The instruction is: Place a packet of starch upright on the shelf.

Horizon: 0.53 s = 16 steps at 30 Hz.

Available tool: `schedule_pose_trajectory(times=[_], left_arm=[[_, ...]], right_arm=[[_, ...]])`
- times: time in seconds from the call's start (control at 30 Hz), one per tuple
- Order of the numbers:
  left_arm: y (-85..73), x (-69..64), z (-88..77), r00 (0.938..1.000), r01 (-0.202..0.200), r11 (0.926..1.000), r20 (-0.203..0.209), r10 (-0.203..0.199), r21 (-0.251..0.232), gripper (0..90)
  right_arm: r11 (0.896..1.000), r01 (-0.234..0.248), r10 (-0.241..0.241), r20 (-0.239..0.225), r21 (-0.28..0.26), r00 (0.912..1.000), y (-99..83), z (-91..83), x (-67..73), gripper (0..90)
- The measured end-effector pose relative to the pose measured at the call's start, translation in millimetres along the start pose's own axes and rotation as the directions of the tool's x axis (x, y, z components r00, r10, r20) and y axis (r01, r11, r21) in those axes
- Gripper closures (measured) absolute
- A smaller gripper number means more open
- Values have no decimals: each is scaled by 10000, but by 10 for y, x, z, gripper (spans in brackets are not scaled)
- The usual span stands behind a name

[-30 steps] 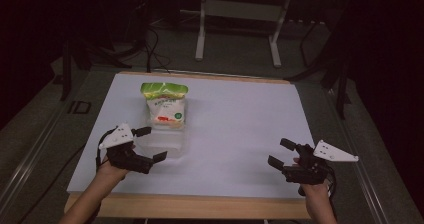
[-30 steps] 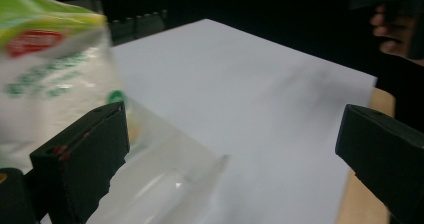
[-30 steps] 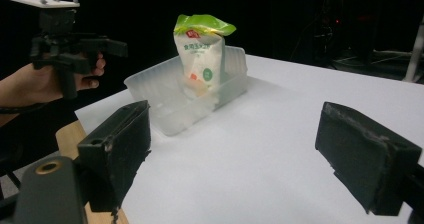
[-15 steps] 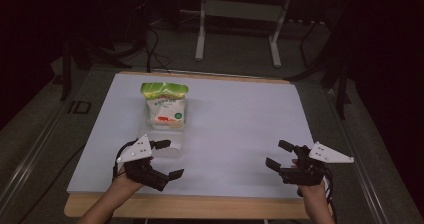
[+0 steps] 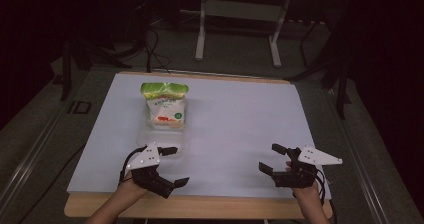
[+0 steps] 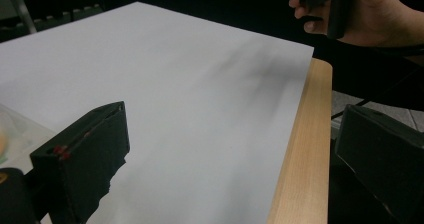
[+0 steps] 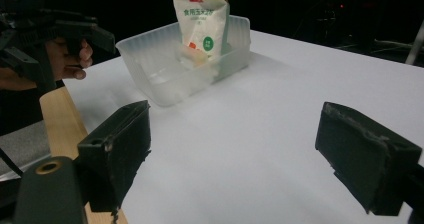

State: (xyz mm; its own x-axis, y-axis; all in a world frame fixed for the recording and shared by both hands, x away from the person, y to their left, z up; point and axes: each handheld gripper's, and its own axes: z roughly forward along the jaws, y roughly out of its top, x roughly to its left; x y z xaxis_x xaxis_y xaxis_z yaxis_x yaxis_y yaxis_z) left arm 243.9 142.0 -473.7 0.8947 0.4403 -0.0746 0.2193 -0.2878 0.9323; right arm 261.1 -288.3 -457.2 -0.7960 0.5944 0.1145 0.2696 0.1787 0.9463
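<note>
A white bag with a green top [image 5: 164,106] stands in the far end of a clear plastic tub [image 5: 159,136] on the white-covered table [image 5: 240,119]. My left gripper [image 5: 178,166] hovers at the front edge, just in front of the tub, open and holding nothing. My right gripper [image 5: 268,157] is open near the front right, also with nothing in it. In the right gripper view the bag [image 7: 202,19] and tub [image 7: 165,71] lie beyond the wide-apart jaws of the right gripper [image 7: 240,144]. The left gripper [image 6: 235,134] looks across bare sheet.
The wooden table edge [image 6: 300,149] runs along the front. A corner of the tub [image 6: 15,131] shows at the left of the left gripper view. A metal stand [image 5: 237,19] and cables sit on the floor behind the table.
My left gripper has moved back toward the front edge and a little right, turning its jaws to the right. The right gripper has barely shifted.
</note>
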Motion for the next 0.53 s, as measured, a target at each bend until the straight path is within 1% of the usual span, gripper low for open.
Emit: schedule_pose_trajectory(times=[0.1,0.27,0.33,0.4,0.47,0.53], left_arm=[[-16,-8,12,9997,-234,9996,-80,235,135,11],[-67,7,34,9998,-203,9997,-62,204,118,12],[-79,9,43,9997,-247,9995,-75,248,181,11],[-88,9,49,9996,-264,9995,-65,265,147,11],[-92,6,53,9997,-260,9996,-11,261,115,11],[-97,2,60,9994,-337,9994,-39,337,118,11]], right_arm=[[9997,176,-177,25,138,9998,-23,24,22,145],[9990,302,-303,24,316,9995,-68,80,42,145],[9983,389,-390,18,442,9992,-81,102,52,145],[9975,476,-477,8,529,9989,-91,122,60,145],[9972,478,-477,-31,583,9989,-95,135,66,144],[9971,482,-480,-43,597,9988,-97,144,71,145]])
